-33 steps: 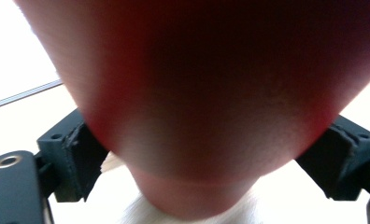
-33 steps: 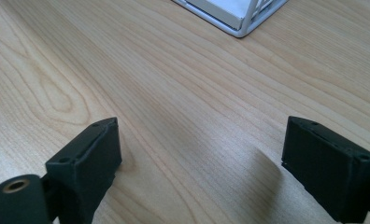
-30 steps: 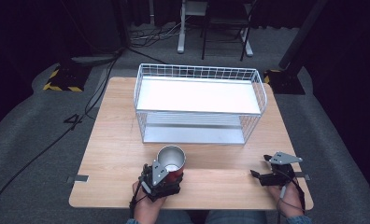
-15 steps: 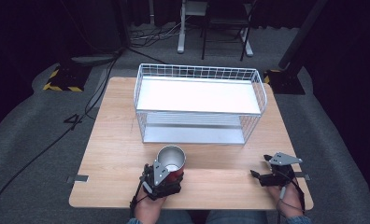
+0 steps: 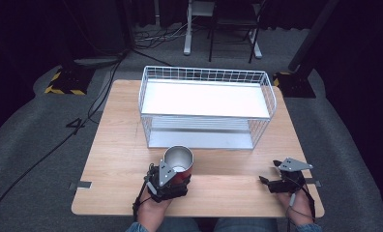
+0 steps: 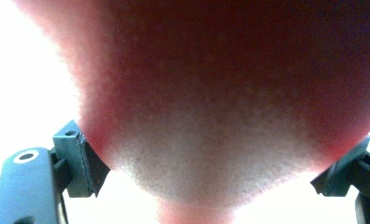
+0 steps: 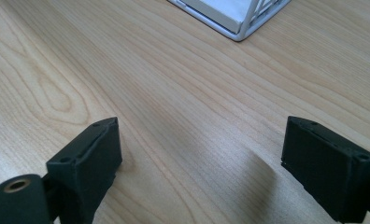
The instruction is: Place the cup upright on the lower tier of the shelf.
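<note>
A red cup (image 5: 178, 160) with a shiny metal inside stands upright on the wooden table (image 5: 114, 145), near the front edge and left of centre. My left gripper (image 5: 174, 173) is shut on the cup from the near side. In the left gripper view the cup's red wall (image 6: 220, 93) looms blurred between the two jaws, which press its sides. My right gripper (image 5: 268, 171) rests low at the front right of the table, open, and nothing but bare wood lies between its fingers (image 7: 92, 154).
A white two-level wire rack (image 5: 206, 72) stands across the back half of the table, with its near corner (image 7: 239, 28) ahead of the right gripper. Cables, a chair base and dark floor lie beyond the table.
</note>
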